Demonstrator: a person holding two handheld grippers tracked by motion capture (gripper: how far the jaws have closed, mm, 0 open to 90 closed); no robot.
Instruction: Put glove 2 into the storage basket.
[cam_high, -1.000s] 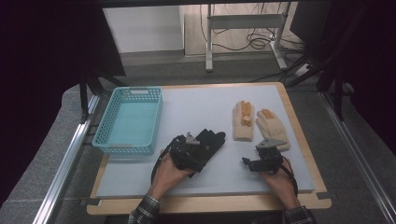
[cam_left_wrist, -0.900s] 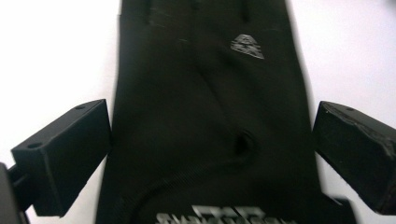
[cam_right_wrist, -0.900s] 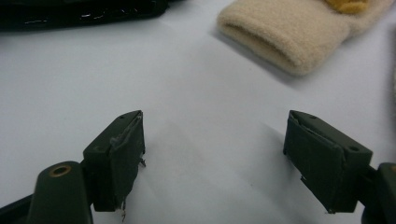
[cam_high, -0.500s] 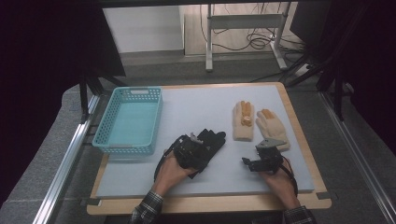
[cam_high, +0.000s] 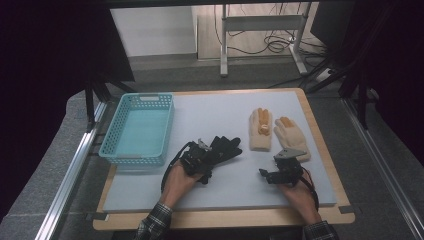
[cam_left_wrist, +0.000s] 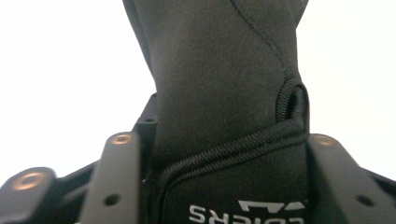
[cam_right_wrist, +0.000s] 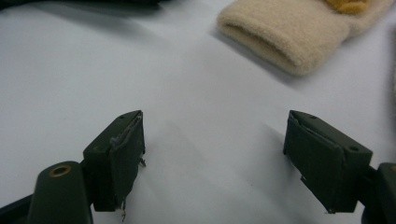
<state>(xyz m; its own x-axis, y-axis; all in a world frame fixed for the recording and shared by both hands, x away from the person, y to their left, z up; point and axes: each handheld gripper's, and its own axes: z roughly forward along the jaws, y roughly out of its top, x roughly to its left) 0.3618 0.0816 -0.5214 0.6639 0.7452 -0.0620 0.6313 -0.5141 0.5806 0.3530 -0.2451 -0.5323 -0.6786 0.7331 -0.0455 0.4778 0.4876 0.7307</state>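
A black glove (cam_high: 226, 146) lies in the middle of the pale mat, fingers pointing up and right. My left gripper (cam_high: 201, 156) is at its cuff. In the left gripper view the glove (cam_left_wrist: 219, 70) sits pinched between both jaws, white lettering showing on the cuff, so that gripper (cam_left_wrist: 224, 144) is shut on it. Two beige gloves with orange fingertips lie at the right, one (cam_high: 261, 130) beside the other (cam_high: 292, 138). My right gripper (cam_high: 266, 174) rests open on the mat below them. Ahead of it (cam_right_wrist: 215, 140) and up to the right lies a beige cuff (cam_right_wrist: 285, 42), apart from the jaws.
A light blue plastic basket (cam_high: 137, 150) stands on the mat's left side, close to my left hand. The mat lies on a wooden board (cam_high: 225, 220) with dark floor around it. A metal stand and cables are beyond the far edge.
Almost nothing: the left hand and the black glove have shifted very slightly, and the right gripper has stayed put.
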